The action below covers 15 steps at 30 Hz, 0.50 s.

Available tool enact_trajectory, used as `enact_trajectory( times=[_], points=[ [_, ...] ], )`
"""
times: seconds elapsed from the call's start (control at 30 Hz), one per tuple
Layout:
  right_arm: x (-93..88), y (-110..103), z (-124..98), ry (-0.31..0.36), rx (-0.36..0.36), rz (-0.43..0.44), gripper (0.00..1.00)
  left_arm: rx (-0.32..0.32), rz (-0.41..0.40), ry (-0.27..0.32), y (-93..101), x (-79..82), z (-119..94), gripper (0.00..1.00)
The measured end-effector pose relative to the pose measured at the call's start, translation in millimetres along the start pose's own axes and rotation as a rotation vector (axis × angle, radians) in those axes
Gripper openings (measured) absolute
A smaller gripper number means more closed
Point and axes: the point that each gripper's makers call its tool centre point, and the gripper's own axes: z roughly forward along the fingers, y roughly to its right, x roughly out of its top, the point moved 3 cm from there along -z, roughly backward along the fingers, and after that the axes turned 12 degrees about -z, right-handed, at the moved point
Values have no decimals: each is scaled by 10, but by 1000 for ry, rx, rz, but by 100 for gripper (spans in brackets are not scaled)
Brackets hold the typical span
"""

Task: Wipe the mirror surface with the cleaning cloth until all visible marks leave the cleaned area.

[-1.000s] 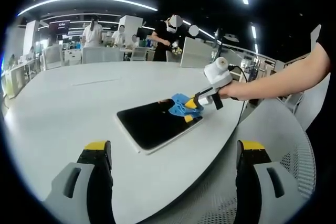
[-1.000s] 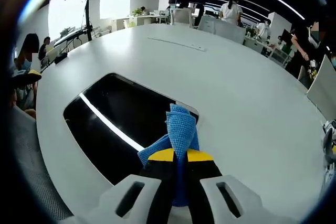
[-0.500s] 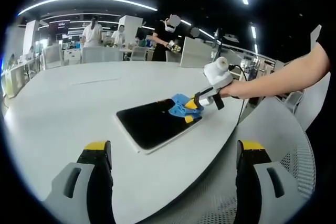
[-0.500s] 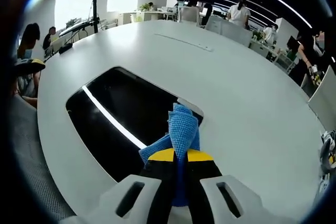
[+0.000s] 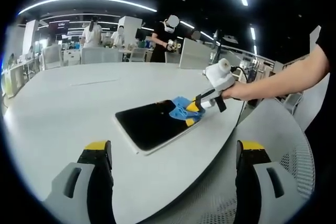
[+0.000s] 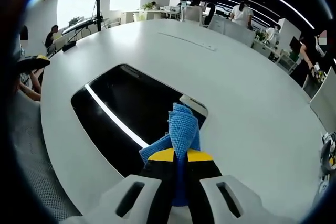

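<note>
Two tongs: our right tongs (image 6: 176, 157) pinch the soft blue cleaning cloth (image 6: 181, 129); our left tongs (image 5: 170, 153) hang wide. We judge the mirror (image 6: 126, 114) fragile, so press lightly.

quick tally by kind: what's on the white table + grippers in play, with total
Mirror: 1, lying flat on the table
Blue cleaning cloth: 1, pinched in the right gripper, resting on the mirror's corner
Grippers: 2, right gripper plus left gripper, whose jaws stand wide apart and hold nothing
Total: 4
</note>
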Motion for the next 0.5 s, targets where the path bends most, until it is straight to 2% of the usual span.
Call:
enact_trajectory(
  times=[0.5],
  points=[
    [-51, -131, -105, 0, 29, -47, 0, 0, -4, 5, -4, 11, -3, 97]
  ],
)
